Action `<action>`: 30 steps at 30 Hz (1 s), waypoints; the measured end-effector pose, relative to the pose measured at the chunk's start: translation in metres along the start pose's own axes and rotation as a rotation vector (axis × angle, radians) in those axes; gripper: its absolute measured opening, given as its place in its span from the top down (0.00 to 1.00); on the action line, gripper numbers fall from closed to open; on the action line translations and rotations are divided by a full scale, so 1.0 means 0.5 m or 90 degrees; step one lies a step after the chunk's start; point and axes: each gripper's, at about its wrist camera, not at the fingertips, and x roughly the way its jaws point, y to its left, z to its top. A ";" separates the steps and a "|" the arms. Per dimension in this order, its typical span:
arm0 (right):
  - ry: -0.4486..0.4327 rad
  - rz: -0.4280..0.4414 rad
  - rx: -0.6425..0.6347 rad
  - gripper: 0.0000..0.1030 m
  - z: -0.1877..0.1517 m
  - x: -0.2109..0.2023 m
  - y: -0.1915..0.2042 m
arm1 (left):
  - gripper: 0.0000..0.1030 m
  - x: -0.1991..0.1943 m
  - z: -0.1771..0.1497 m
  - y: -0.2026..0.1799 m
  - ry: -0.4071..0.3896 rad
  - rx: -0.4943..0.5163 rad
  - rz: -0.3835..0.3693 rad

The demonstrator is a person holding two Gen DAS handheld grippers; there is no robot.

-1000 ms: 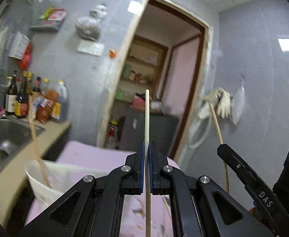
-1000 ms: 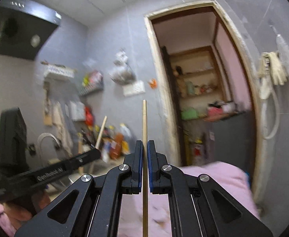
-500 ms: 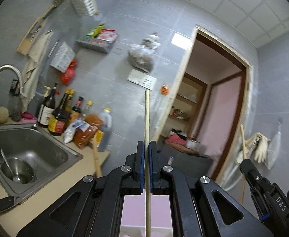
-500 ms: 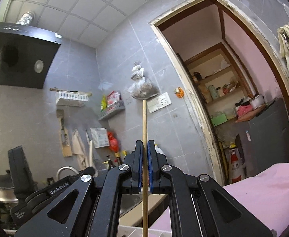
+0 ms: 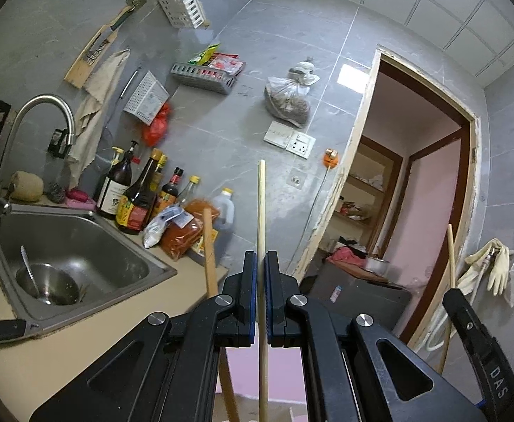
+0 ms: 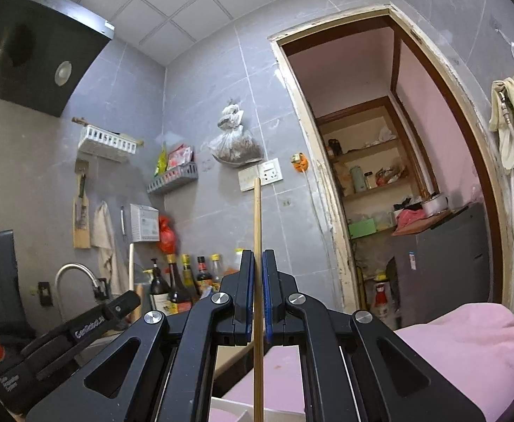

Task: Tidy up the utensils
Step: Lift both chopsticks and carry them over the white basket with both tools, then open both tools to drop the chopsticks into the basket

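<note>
We are partway through the sorting, by our reading: each of us holds a stick aloft and neither is put away yet. Our left tool [image 5: 260,281] is closed tight on a pale, slim wooden chopstick [image 5: 261,211] that stands upright between its blue-lined pads, and our right tool [image 6: 258,281] is likewise clamped on a darker, tan bamboo chopstick [image 6: 257,232], also upright. Both point up toward the grey tiled wall [image 5: 242,133] rather than down at any holder, so the placing remains to be done. A third, thicker wooden stick [image 5: 209,246] leans just beside the left tool, its lower end hidden behind the tool body; we cannot tell what it rests in. At the bottom of the right view a white container rim [image 6: 228,409] shows below the stick, on a pink surface [image 6: 278,369]. Around us lie the steel sink [image 5: 81,246] with a metal bowl [image 5: 47,283] and spoon in it, and a cluster of dark sauce bottles [image 5: 134,190] on the beige counter [image 5: 63,344]. The two tools sit near each other, which could crowd the lowering.
</note>
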 end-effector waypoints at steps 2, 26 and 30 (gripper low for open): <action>0.003 -0.004 0.002 0.97 -0.007 0.003 -0.005 | 0.98 0.000 -0.011 -0.001 0.000 0.007 0.006; 0.195 0.019 -0.062 0.96 -0.024 -0.028 -0.007 | 0.97 -0.020 -0.080 -0.040 0.146 0.108 0.000; 0.211 0.024 -0.063 0.95 -0.023 -0.041 -0.012 | 0.97 -0.029 -0.085 -0.038 0.174 0.098 -0.006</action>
